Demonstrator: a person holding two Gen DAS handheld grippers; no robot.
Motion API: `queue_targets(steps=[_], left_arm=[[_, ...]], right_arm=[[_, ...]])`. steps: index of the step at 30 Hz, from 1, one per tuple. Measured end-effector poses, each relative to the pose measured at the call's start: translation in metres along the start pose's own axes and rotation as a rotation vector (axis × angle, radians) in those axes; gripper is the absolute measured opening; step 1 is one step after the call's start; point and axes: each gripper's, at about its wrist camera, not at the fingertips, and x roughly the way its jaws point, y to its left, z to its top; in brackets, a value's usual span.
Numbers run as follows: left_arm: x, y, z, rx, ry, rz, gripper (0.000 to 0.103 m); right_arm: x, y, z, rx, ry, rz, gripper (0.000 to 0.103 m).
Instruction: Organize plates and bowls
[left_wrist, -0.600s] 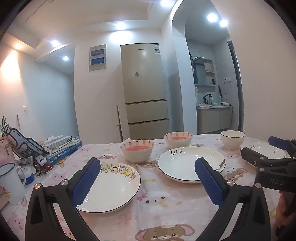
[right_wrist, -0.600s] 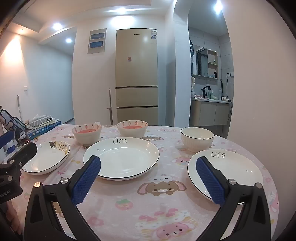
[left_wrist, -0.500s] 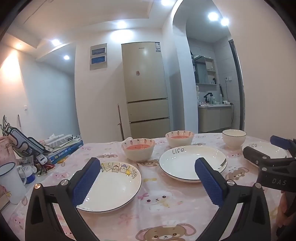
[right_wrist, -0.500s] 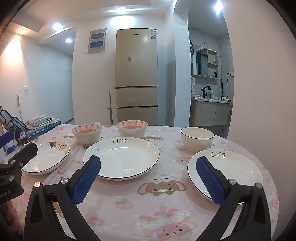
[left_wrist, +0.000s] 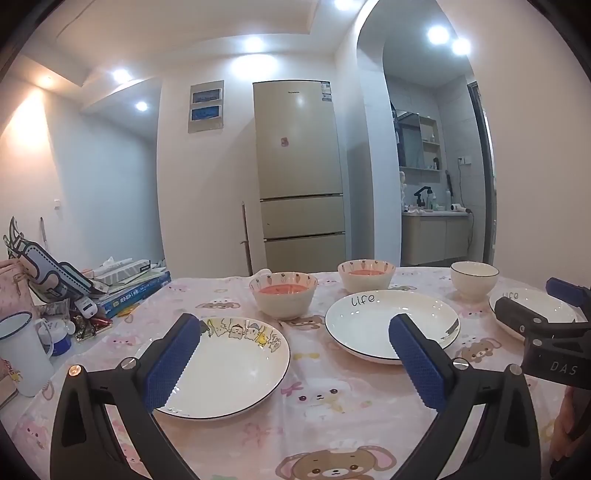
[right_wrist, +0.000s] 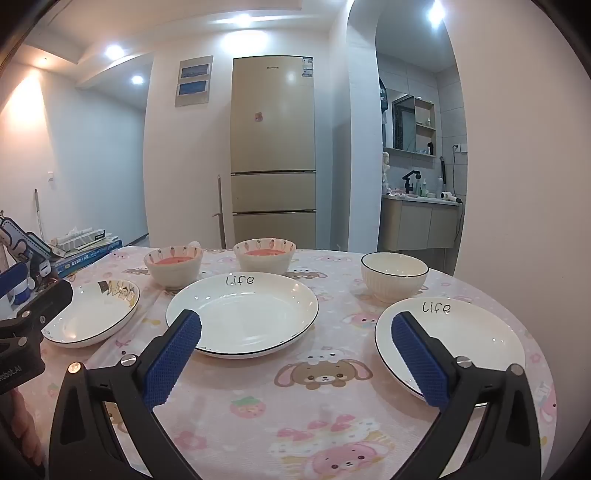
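Both grippers hover above a round table (right_wrist: 332, 424) covered in a pink cartoon-animal cloth, each with its blue-padded jaws spread wide and nothing between them. The left gripper (left_wrist: 295, 354) hangs over the near edge of the cartoon plate (left_wrist: 236, 369), which lies at the left of the table; the right gripper (right_wrist: 295, 354) sits between the middle "Life" plate (right_wrist: 243, 314) and the right "Life" plate (right_wrist: 458, 332), its right pad overlapping the near rim of the latter in the right wrist view. Behind the plates stand 3 bowls: 2 carrot-patterned bowls with orange-red insides, the left one (right_wrist: 173, 266) near the cartoon plate, the other (right_wrist: 264, 254) just behind the middle plate, and a plain white bowl (right_wrist: 393, 275) with a dark rim just behind the right plate. All dishes rest apart, none stacked. At the far left edge lie books (left_wrist: 136, 291) and a white mug (left_wrist: 20, 350). A tall beige fridge (right_wrist: 273, 155) stands against the back wall
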Motion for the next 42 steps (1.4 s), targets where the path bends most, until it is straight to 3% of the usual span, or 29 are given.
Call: queue_targets(steps=[5,25,42], left_arm=[[0.014,0.003,-0.003,-0.009,0.07,0.036,0.103],[0.011,0.015,-0.005,-0.078,0.065,-0.042,0.103],[0.012,0.013,-0.005,-0.064,0.073,-0.04,0.103]], right_arm=[[-0.002,-0.003,0.001,0.003,-0.004,0.004,0.103],[0.002,0.005,-0.002,-0.019,0.001,0.064,0.103],[0.002,0.005,-0.001,-0.02,0.01,0.062,0.103]])
